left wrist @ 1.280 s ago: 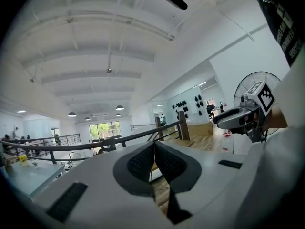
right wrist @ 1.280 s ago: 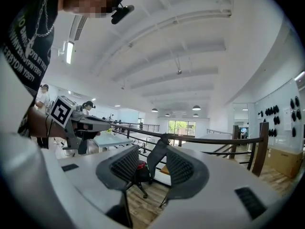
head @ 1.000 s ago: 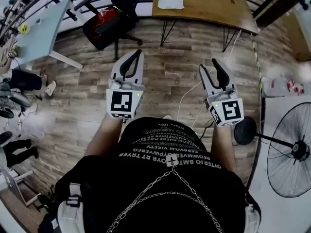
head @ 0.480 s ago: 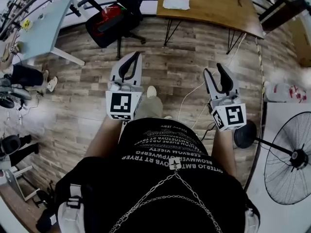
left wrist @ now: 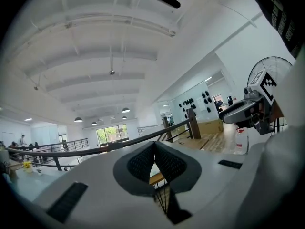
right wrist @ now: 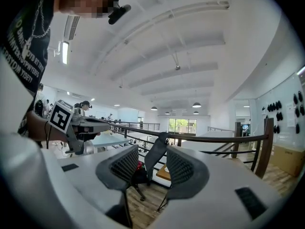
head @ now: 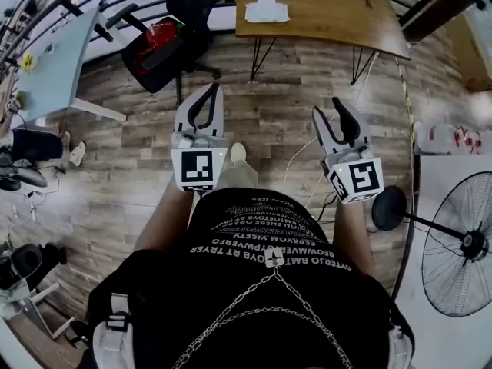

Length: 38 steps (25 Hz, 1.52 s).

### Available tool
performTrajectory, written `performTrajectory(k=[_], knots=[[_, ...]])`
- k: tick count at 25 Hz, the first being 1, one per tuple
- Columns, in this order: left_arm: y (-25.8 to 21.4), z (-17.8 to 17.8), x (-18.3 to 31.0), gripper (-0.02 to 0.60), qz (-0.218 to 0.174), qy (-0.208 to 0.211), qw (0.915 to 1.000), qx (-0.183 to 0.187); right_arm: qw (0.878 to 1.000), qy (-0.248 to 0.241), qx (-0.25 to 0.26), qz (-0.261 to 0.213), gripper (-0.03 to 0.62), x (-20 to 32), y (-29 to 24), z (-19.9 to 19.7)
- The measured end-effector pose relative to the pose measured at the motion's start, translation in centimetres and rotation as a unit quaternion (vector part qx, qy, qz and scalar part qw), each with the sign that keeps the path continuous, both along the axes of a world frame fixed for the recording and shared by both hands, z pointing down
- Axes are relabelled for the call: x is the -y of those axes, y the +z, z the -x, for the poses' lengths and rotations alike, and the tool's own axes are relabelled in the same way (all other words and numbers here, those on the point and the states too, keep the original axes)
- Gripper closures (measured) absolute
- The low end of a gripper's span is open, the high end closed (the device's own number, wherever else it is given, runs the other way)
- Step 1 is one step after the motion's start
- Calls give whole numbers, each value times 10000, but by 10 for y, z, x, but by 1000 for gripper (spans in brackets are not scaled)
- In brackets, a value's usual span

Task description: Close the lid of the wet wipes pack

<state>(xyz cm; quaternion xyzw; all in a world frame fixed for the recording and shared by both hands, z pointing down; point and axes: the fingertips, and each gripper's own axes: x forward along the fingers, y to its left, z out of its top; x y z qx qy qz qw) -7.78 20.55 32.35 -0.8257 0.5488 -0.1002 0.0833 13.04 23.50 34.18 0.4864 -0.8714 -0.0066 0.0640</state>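
One wide wooden floor (head: 261,83) fills most of the head view. Next is the brown counter (head: 338,14) at the top middle, well apart from both tools. The left tool (head: 217,89) points up the frame, jaws pressed together on nothing. The right tool (head: 327,108) has its jaws spread, with nothing between them. Smallest is what I take for the wet wipes pack (head: 267,9), flat and white on the counter's left end, long side left to right. It lies up the frame between the tools, a bit nearer the left one. Its lid is too small to see.
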Motion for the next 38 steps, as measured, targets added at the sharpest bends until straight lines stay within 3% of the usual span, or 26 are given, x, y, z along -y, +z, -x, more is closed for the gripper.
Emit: performTrajectory(k=[9,16,30,38], knots=[[-2,24,68,554,19,60,9999,-84,9999,-21,-69,84,419,64,-1,26],[12,33,104,554,257,285,9993,-28,9996,-136,-64,219,419,102,2,52],[13,68,163,554,344,623,9974,-94,9991,-308,-306,22,419,162,-20,112],[21,64,188,554,433,721,9962,-219,9995,71,-288,85,419,173,-12,96]])
